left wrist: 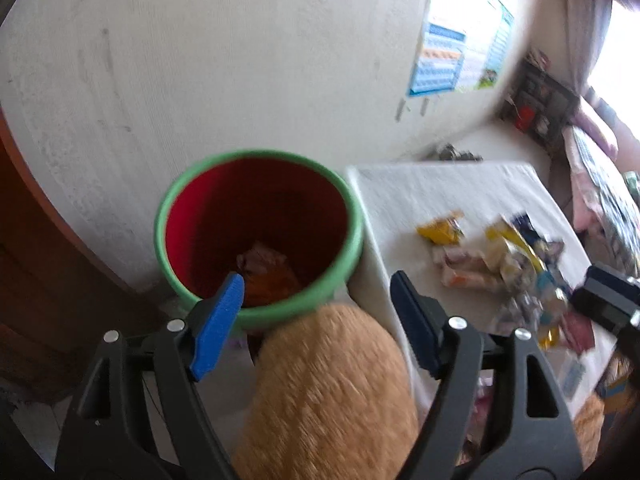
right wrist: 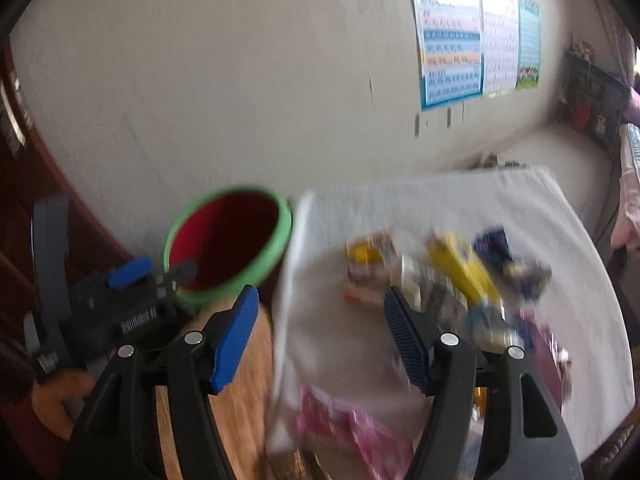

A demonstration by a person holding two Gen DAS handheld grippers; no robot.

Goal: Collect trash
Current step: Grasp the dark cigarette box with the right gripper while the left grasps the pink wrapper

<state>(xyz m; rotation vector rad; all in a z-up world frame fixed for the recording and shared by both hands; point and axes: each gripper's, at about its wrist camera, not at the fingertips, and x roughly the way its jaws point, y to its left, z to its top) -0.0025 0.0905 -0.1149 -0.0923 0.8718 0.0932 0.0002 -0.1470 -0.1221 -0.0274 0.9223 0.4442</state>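
A red bin with a green rim (left wrist: 256, 232) stands by the wall, with a few wrappers (left wrist: 268, 268) lying at its bottom. My left gripper (left wrist: 316, 284) hovers above its near rim, open, with nothing between the blue pads. To the right, a pile of snack wrappers (left wrist: 500, 256) lies on a table under a white cloth (left wrist: 420, 188). In the right wrist view my right gripper (right wrist: 320, 294) is open and empty over the cloth's left edge, just short of the blurred wrappers (right wrist: 452, 276). The bin (right wrist: 228, 240) is to its left, and the left gripper (right wrist: 132, 276) is beside the bin.
An orange-brown rounded wooden surface (left wrist: 324, 396) sits between the bin and the table, below my left gripper. A pink wrapper (right wrist: 352, 420) lies at the cloth's near edge. A plain wall with posters (right wrist: 460, 52) is behind. Dark wooden furniture (left wrist: 36, 248) is on the left.
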